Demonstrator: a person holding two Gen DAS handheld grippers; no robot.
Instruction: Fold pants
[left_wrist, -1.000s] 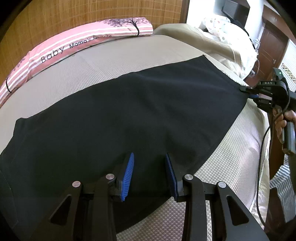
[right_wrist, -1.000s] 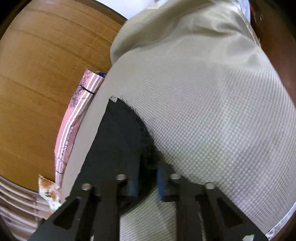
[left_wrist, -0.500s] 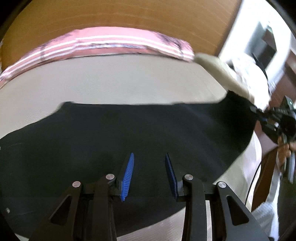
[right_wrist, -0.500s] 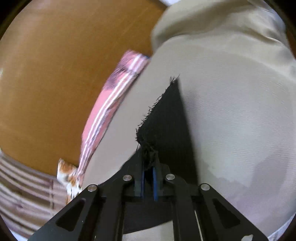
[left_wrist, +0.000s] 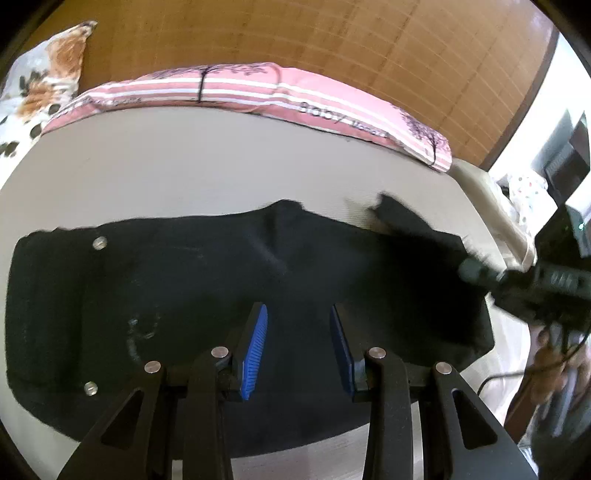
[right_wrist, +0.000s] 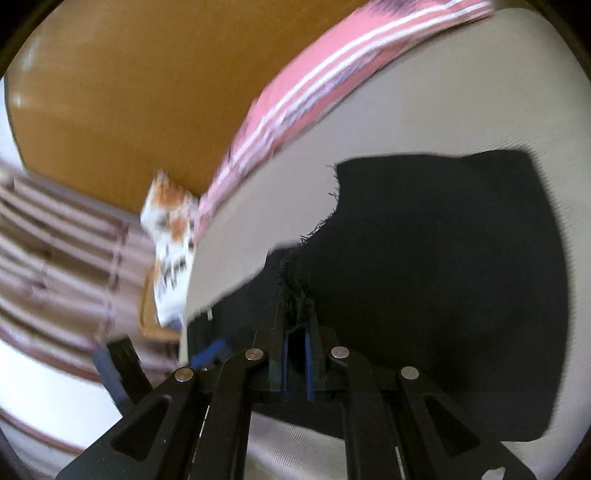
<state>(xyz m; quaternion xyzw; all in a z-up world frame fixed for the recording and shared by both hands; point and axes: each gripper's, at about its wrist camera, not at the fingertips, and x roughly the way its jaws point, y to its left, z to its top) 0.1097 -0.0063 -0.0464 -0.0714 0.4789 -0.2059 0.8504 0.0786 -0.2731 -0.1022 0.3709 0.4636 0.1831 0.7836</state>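
Observation:
Black pants (left_wrist: 221, 295) lie across the beige mattress (left_wrist: 184, 166), their buttoned waist end at the left. My left gripper (left_wrist: 297, 314) hovers over the near edge of the cloth. Its blue pads (left_wrist: 255, 350) stand apart, with flat cloth showing through the gap and nothing pinched. My right gripper (right_wrist: 295, 295) is shut on the frayed hem of the pants (right_wrist: 443, 258) and holds that end raised above the mattress. In the left wrist view the right gripper (left_wrist: 469, 271) appears blurred at the right, with the lifted black cloth hanging from it.
A pink striped pillow (left_wrist: 258, 88) and a floral pillow (left_wrist: 44, 74) lie along the woven headboard (left_wrist: 332, 37). A folded beige cover (left_wrist: 491, 206) sits at the bed's right end. A person's hand (left_wrist: 550, 354) holds the right gripper beyond the bed's edge.
The right gripper has carried the frayed hem up and across, towards the waist end. The left gripper has swung left along the pants, so the waist buttons have come into view.

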